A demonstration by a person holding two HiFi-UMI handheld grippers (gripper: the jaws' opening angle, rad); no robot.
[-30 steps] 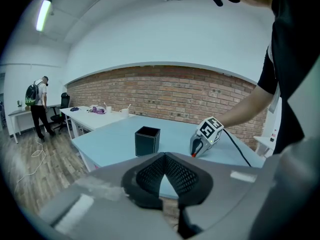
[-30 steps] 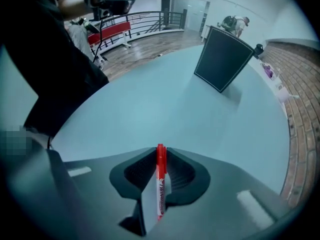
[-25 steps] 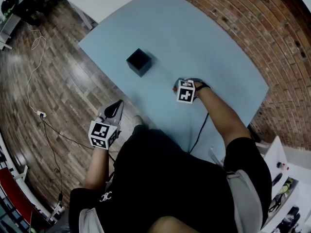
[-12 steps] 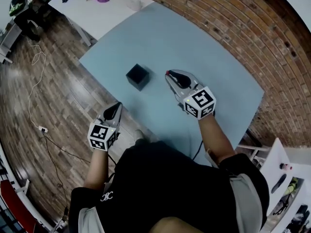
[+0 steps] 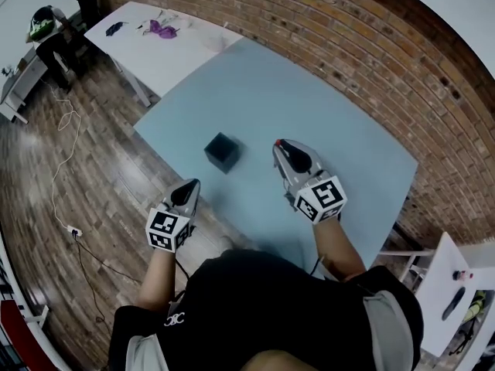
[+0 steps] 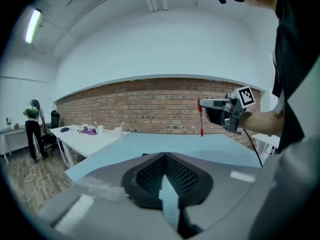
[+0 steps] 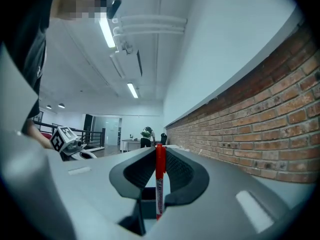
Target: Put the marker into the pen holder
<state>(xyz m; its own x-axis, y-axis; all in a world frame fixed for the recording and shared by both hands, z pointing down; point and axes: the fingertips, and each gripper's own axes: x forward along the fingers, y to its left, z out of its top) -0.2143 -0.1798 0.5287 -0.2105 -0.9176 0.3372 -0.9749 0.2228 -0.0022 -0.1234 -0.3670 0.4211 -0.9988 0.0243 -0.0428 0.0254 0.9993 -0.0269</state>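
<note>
The right gripper holds the marker between its two fingers. The fingers are narrow and press on the red body from both sides. In the right gripper view the marker stands upright, with its red cap at 12 o'clock and its lower end at 6 o'clock. This gripper is in the air above the light blue table and does not touch it.

The pen holder is a small black box that stands on the table. In the head view it is at about 9 o'clock from the tip of the right gripper, near it but apart. In the right gripper view a part of this dark box shows low between the fingers, behind the marker. The marker is not in the pen holder yet.

The left gripper is at about 7 o'clock from the pen holder, over the edge of the table. Its fingers are together at the tips and there is nothing between them.

A brick wall runs along the far side of the table.
</note>
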